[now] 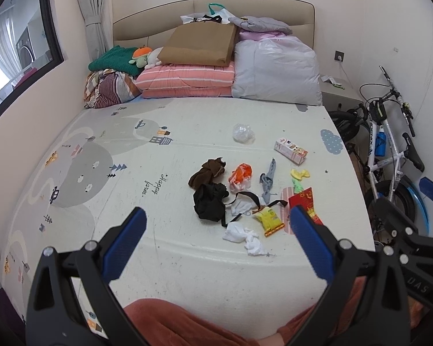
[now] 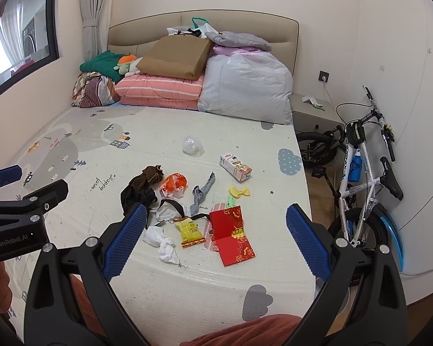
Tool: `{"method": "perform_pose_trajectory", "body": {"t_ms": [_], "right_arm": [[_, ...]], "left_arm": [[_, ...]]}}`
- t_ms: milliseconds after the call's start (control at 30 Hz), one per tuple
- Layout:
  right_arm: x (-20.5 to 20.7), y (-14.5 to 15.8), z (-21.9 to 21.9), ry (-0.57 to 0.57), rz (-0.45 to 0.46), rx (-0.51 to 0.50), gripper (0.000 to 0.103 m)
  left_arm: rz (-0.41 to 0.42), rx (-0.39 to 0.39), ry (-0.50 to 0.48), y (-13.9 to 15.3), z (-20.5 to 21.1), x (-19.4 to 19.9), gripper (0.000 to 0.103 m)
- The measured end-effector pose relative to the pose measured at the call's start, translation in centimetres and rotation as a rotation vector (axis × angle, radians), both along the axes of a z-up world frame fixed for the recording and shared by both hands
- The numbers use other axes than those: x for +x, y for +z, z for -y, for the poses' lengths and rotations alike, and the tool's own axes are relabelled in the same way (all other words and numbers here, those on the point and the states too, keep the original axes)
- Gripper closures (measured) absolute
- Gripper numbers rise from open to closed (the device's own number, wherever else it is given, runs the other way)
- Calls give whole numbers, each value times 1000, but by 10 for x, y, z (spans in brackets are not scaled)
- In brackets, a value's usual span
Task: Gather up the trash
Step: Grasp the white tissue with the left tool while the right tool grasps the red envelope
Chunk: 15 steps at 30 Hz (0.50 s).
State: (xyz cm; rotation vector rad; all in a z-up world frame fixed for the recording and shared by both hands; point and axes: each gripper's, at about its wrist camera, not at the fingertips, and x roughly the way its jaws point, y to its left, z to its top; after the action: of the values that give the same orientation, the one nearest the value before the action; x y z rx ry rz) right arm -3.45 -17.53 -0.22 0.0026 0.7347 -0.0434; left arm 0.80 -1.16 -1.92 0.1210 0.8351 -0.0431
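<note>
A litter of trash lies on the bed's play mat (image 1: 187, 132): crumpled white tissue (image 1: 244, 236) (image 2: 163, 242), a yellow snack packet (image 1: 268, 219) (image 2: 190, 230), a red envelope (image 2: 233, 235), an orange wrapper (image 1: 239, 176) (image 2: 173, 184), a clear plastic wad (image 1: 243, 133) (image 2: 192, 145), a pink carton (image 1: 291, 150) (image 2: 235, 167), and dark socks and cloth (image 1: 209, 190) (image 2: 140, 186). My left gripper (image 1: 218, 216) is open and empty, above the mat just short of the pile. My right gripper (image 2: 216, 213) is open and empty, over the near side of the pile.
Folded bedding, a brown paper bag (image 1: 199, 43) and a large grey pillow (image 1: 274, 69) are stacked at the headboard. A white bicycle (image 2: 360, 173) stands beside the bed on the right, by a nightstand (image 2: 314, 112). A window is at the left.
</note>
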Motion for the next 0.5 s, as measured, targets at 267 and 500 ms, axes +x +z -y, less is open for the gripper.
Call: {"method": "perform_pose_trajectory", "body": {"t_ms": [267, 500], "right_arm": [[30, -48, 9, -14, -62, -4, 9], [57, -102, 13, 14, -123, -19, 9]], "left_arm": [[-86, -5, -26, -46, -1, 28, 4], [-182, -14, -68, -107, 10, 54, 4]]}}
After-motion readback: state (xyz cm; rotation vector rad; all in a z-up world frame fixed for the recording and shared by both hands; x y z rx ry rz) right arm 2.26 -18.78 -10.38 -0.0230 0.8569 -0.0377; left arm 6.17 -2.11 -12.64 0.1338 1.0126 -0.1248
